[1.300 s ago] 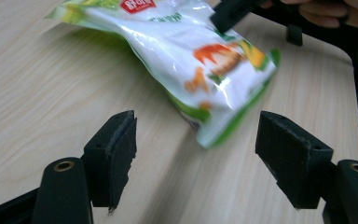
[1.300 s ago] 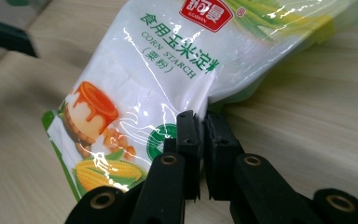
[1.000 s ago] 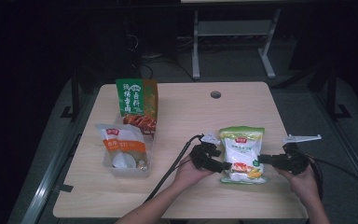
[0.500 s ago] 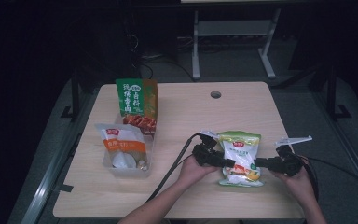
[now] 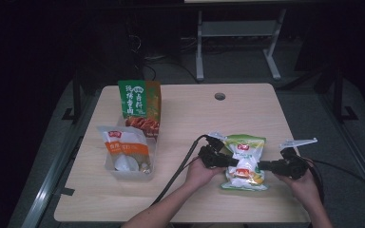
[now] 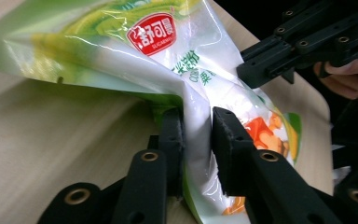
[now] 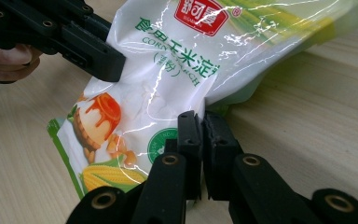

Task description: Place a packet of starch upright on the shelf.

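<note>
A white, green and yellow bag of corn starch (image 5: 243,161) lies lengthwise near the table's front right. My left gripper (image 5: 225,160) pinches its left edge, and my right gripper (image 5: 262,165) pinches its right edge. In the left gripper view the jaws (image 6: 196,135) are closed on a fold of the bag (image 6: 135,46), with the other gripper (image 6: 303,46) beyond it. In the right gripper view the jaws (image 7: 201,135) clamp the bag's (image 7: 168,79) edge film, with the left gripper (image 7: 74,42) at the upper left. The bag's far end is raised off the wood.
A green and orange packet (image 5: 139,107) stands upright at the back left of the wooden table (image 5: 190,118). In front of it a clear tub (image 5: 142,168) holds a white and orange pouch (image 5: 123,147). A cable hole (image 5: 220,96) sits near the far edge.
Both grippers have closed in on the bag's two sides and drawn it a little toward the front edge. The bag's middle now looks squeezed between them.
</note>
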